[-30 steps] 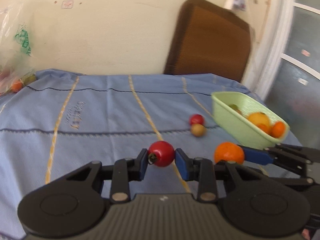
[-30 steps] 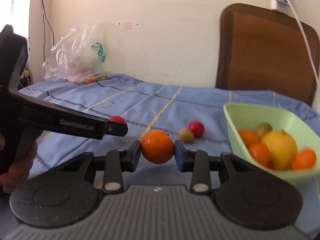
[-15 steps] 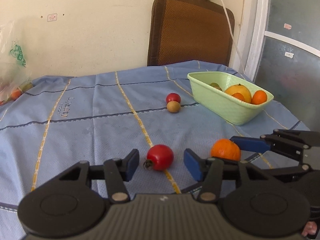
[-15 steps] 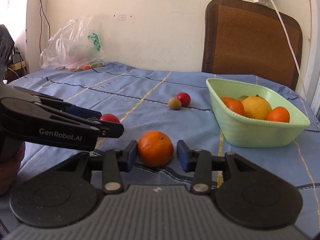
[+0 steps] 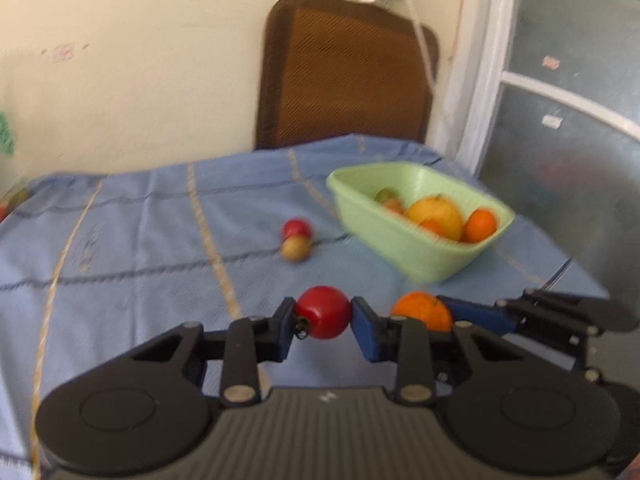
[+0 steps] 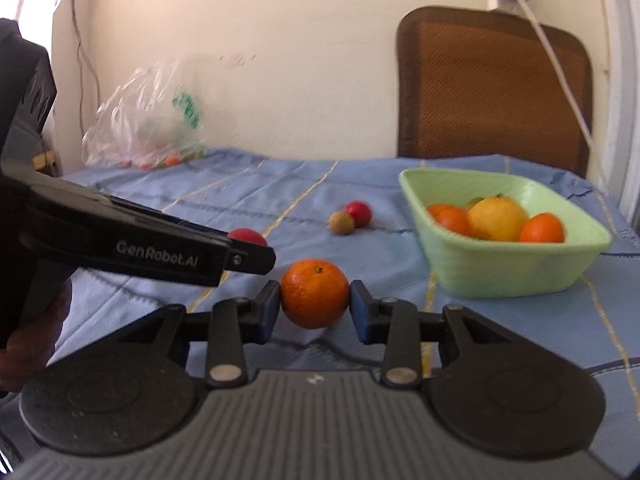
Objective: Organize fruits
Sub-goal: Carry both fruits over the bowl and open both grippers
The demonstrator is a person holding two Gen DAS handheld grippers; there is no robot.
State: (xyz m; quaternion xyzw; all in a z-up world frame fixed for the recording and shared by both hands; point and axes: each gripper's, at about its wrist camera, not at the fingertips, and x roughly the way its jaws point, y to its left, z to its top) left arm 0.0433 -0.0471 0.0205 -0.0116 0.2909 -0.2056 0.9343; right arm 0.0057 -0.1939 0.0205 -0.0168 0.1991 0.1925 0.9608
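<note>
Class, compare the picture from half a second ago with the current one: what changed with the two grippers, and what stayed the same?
The left gripper closed onto the red fruit and the right gripper closed onto the orange; both had been open around them. The green basket and the two small fruits stayed put.

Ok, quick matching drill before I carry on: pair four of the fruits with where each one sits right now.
Things:
1. red fruit
2. orange
3. big yellow fruit
4. small tan fruit

Places:
A. loose on the blue cloth
B. between the right gripper fingers
C. in the green basket
D. between the left gripper fingers

Pairs: 1-D, 2-B, 3-C, 4-A
</note>
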